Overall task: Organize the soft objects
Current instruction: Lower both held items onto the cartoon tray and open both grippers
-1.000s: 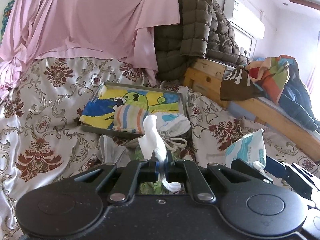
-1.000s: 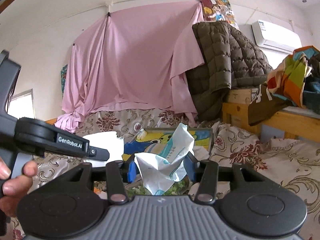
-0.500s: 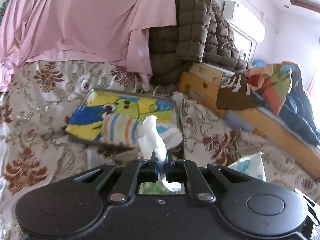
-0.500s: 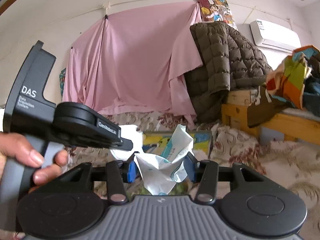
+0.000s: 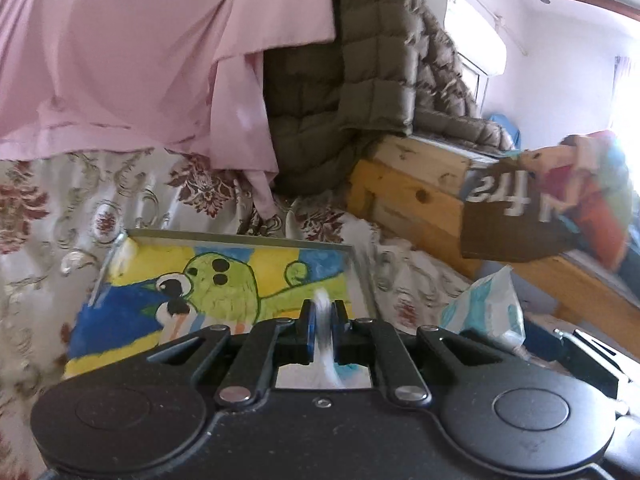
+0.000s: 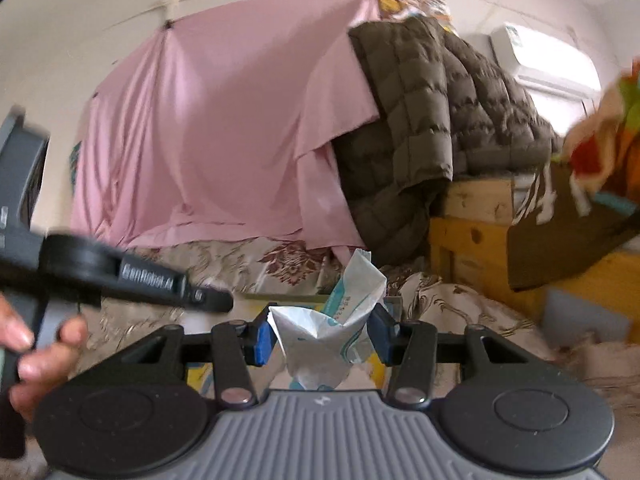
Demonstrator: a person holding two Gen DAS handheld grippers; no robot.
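Left hand-held black two-finger gripper (image 5: 323, 322) is clamped tight on a thin strip of white soft cloth (image 5: 325, 344), its blue-padded jaws nearly together with only the fabric between them. That cloth runs lengthwise along the gripper's own forward axis: one end pokes up just past the fingertips, the other trails back toward the body, so its long axis points away from the camera, toward the tray. Directly ahead and slightly left lies the shallow grey-rimmed tray lined with a green-frog cartoon picture in yellow and blue (image 5: 240, 240), resting on the cream bedspread with dark red floral print (image 5: 48, 216). The tray's long side lies across the view, its near edge hidden behind the gripper, so the fingertips appear to sit over its near-right part; height above it cannot be judged.

Right hand-held gripper (image 6: 322, 334) holds a crumpled white-and-teal soft plastic tissue pack (image 6: 332, 328), jaws wider apart and pressing its sides. The pack stands roughly upright, its long axis vertical, top corner pointing up. In the right wrist view the left gripper crosses in from the left, with the tray's edge (image 6: 288, 298) barely visible beyond.

Judging by this, the left gripper is nearer the tray and better lined up to release first.
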